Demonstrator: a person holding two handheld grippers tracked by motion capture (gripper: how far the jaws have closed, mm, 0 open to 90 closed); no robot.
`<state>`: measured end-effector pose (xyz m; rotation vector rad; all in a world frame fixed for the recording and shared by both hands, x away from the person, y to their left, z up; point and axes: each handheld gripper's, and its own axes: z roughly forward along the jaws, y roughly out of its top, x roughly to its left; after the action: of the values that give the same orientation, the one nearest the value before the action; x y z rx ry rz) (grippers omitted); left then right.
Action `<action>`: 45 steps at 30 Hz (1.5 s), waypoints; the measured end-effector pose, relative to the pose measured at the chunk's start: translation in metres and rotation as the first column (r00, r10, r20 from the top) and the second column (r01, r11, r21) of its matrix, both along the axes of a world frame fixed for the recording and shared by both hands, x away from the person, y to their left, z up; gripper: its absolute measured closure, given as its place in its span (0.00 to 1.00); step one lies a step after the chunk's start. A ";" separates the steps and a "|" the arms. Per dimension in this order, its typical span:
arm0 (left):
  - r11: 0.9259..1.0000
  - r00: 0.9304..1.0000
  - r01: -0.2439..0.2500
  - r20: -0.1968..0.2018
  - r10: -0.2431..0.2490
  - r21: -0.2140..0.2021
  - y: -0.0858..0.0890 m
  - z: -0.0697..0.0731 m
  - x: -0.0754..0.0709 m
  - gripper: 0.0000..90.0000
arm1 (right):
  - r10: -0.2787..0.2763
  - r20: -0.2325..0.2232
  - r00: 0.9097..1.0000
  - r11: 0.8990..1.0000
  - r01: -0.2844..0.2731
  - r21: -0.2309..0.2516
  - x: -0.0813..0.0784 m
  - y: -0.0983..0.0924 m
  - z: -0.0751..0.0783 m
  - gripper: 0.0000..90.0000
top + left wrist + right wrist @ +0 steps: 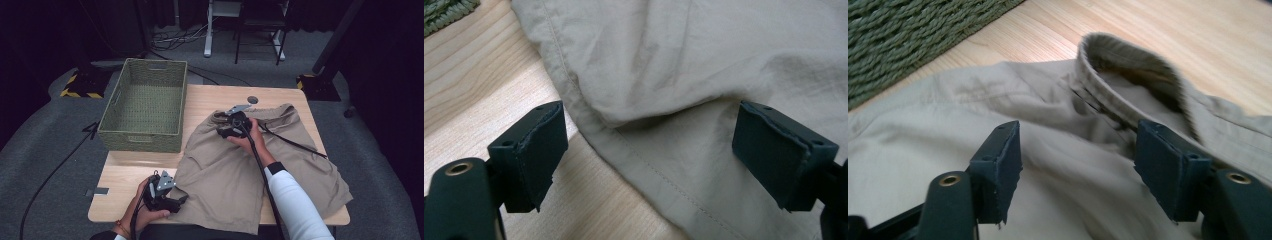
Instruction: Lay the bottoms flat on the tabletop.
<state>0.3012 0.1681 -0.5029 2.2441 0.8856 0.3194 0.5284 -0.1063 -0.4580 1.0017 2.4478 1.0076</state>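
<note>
A pair of khaki shorts lies spread on the wooden table. My left gripper is at the near left corner of the shorts. It stands open, its jaws astride the hem without touching the cloth. My right gripper hovers at the far side, over the waistband. Its jaws are open above the fabric, with nothing pinched between the pads.
A green woven basket sits on the table's far left corner, close to the shorts. A black cable trails across the right leg of the shorts. Bare wood shows at the near left.
</note>
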 end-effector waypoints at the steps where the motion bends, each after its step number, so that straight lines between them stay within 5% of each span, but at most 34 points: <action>1: 1.000 1.000 0.003 0.002 -0.003 -0.001 0.000 0.000 -0.001 0.17 | 0.002 -0.005 1.000 1.000 -0.002 -0.005 0.003 0.004 -0.002 0.40; 7: 1.000 1.000 0.005 0.008 -0.005 -0.001 0.000 0.000 -0.004 0.17 | 0.012 -0.022 1.000 1.000 -0.012 0.020 0.013 0.021 -0.008 0.52; 11: 1.000 1.000 0.015 0.007 -0.015 -0.005 -0.001 -0.001 -0.006 0.17 | -0.010 -0.030 0.999 0.999 0.011 0.045 0.018 0.028 -0.010 0.48; 19: 1.000 1.000 0.026 0.008 -0.025 -0.005 -0.001 -0.001 -0.006 0.17 | -0.057 -0.101 0.993 0.994 0.048 -0.094 0.028 0.046 -0.027 0.39; 22: 1.000 1.000 0.025 0.008 -0.025 -0.005 -0.001 -0.001 -0.006 0.17 | -0.046 -0.113 0.992 0.997 0.039 -0.070 0.028 0.043 -0.027 0.41; 33: 1.000 1.000 -0.002 0.007 0.002 -0.004 -0.002 -0.001 -0.006 0.17 | -0.003 -0.158 0.987 0.999 -0.003 -0.036 0.024 0.033 -0.024 0.88; 41: 0.999 0.999 -0.046 0.001 0.046 0.004 -0.003 -0.001 -0.003 0.13 | 0.029 -0.126 0.992 0.997 -0.039 -0.072 0.018 0.028 -0.020 0.95; 45: 0.999 0.999 -0.033 0.000 0.033 0.007 -0.004 0.000 -0.003 0.14 | 0.035 -0.102 0.994 0.998 -0.039 -0.041 0.016 0.021 -0.009 0.95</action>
<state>0.2987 0.1639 -0.5031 2.2375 0.9238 0.3380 0.5442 -0.0849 -0.4674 1.0208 2.5674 0.9326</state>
